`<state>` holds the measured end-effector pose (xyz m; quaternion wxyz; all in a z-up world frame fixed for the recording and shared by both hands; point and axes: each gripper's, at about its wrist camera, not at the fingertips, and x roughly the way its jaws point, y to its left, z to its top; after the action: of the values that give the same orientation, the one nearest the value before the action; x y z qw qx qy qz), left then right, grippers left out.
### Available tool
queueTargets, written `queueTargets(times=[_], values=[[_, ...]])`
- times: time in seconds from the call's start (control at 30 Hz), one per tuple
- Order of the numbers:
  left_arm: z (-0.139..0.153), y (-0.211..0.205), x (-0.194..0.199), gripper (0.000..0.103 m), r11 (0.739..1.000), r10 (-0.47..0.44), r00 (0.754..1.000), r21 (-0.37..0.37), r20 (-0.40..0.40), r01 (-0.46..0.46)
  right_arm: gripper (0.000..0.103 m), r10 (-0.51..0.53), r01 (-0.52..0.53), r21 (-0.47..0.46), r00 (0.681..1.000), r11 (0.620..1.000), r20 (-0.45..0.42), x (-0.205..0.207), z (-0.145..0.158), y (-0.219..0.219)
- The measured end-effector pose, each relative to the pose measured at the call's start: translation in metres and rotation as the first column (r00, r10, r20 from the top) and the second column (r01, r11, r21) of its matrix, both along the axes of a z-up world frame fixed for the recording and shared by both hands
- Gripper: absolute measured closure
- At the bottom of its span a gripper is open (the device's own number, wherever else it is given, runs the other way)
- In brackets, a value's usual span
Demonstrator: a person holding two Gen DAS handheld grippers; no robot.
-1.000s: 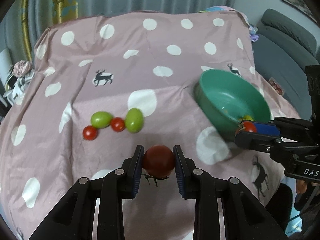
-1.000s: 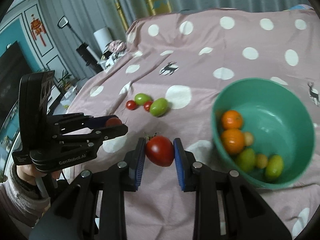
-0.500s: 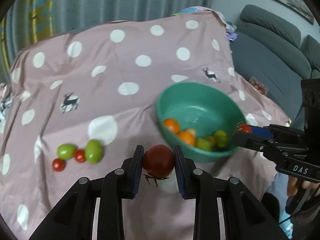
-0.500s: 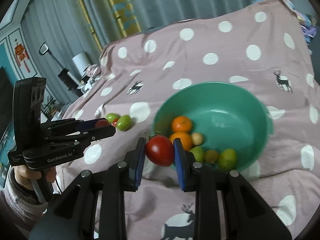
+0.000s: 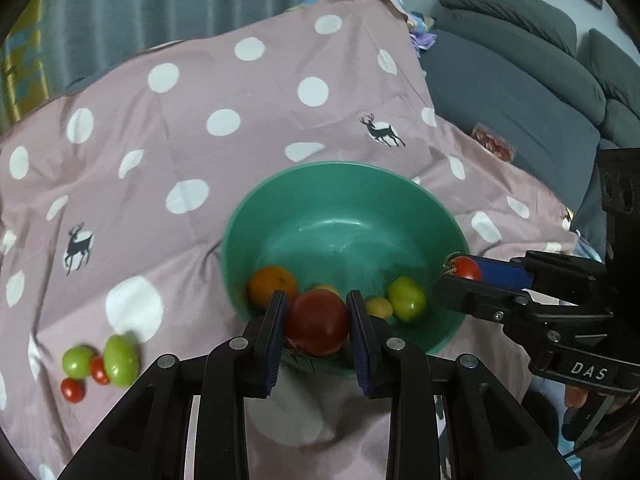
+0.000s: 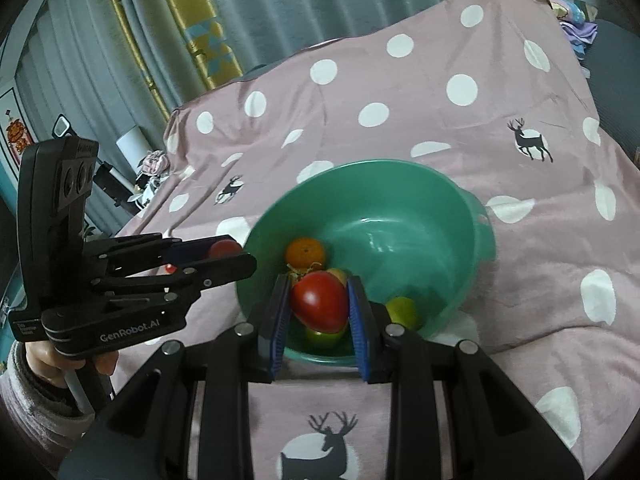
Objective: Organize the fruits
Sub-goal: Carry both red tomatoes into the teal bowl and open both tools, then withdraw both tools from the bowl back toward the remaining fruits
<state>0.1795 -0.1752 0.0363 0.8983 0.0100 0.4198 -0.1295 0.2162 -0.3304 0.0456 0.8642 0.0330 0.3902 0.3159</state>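
Observation:
A green bowl (image 5: 344,196) (image 6: 400,184) sits on the pink dotted cloth and holds an orange (image 5: 272,286) (image 6: 305,253), green fruits (image 5: 406,300) and a small yellow one (image 5: 379,307). My left gripper (image 5: 317,322) is shut on a dark red tomato (image 5: 317,322) over the bowl's near rim. My right gripper (image 6: 319,301) is shut on a red tomato (image 6: 319,301) over the bowl's near rim; it shows at the right in the left wrist view (image 5: 464,270). Two green and two small red tomatoes (image 5: 96,362) lie on the cloth at the left.
A grey sofa (image 5: 520,80) stands right of the covered table. Curtains (image 6: 180,20) hang behind. The cloth drops off at the table's edges. A mirror and clutter (image 6: 140,168) sit at the far left.
Both grippers have moved with their tomatoes toward the bowl and now hover over its near rim. The loose tomatoes have slid to the lower left of the left wrist view.

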Motion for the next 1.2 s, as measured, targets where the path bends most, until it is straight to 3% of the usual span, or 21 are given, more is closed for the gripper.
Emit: queueTargets(times=[0.4,0.77,0.83,0.9,0.93,1.07,1.17,1.2], values=[[-0.020,-0.010,0.019,0.073,1.000,0.001,0.999,0.027,-0.054,0.001,0.074,-0.019,0.019,0.003,1.000,1.000,-0.018,0.014,-0.010,-0.006],[-0.020,-0.010,0.017,0.072,0.999,0.021,0.999,0.027,-0.036,-0.020,0.071,-0.033,0.034,0.021,0.999,0.999,-0.031,0.015,-0.012,-0.007],[-0.017,-0.007,0.015,0.061,0.999,0.028,0.999,0.017,-0.030,-0.027,0.069,-0.043,0.044,0.026,0.999,0.999,-0.034,0.015,-0.012,-0.009],[-0.012,-0.001,0.012,0.041,0.999,0.035,0.999,0.004,-0.016,-0.035,0.062,-0.055,0.056,0.037,0.998,0.998,-0.039,0.015,-0.012,-0.012],[-0.010,0.002,0.010,0.039,0.999,0.039,0.999,-0.001,-0.010,-0.039,0.057,-0.066,0.068,0.050,0.997,0.996,-0.043,0.015,-0.011,-0.015],[0.002,0.019,-0.002,0.036,0.998,0.056,0.998,-0.024,0.018,-0.056,0.055,-0.091,0.094,0.070,0.995,0.993,-0.041,0.014,-0.007,-0.023],[0.011,0.038,-0.014,0.020,0.996,0.090,0.995,-0.032,0.043,-0.089,0.050,-0.104,0.108,0.093,0.994,0.990,-0.045,0.012,-0.004,-0.029],[0.013,0.045,-0.019,0.019,0.994,0.108,0.993,-0.034,0.049,-0.107,0.048,-0.107,0.111,0.101,0.993,0.989,-0.045,0.011,-0.003,-0.030]])
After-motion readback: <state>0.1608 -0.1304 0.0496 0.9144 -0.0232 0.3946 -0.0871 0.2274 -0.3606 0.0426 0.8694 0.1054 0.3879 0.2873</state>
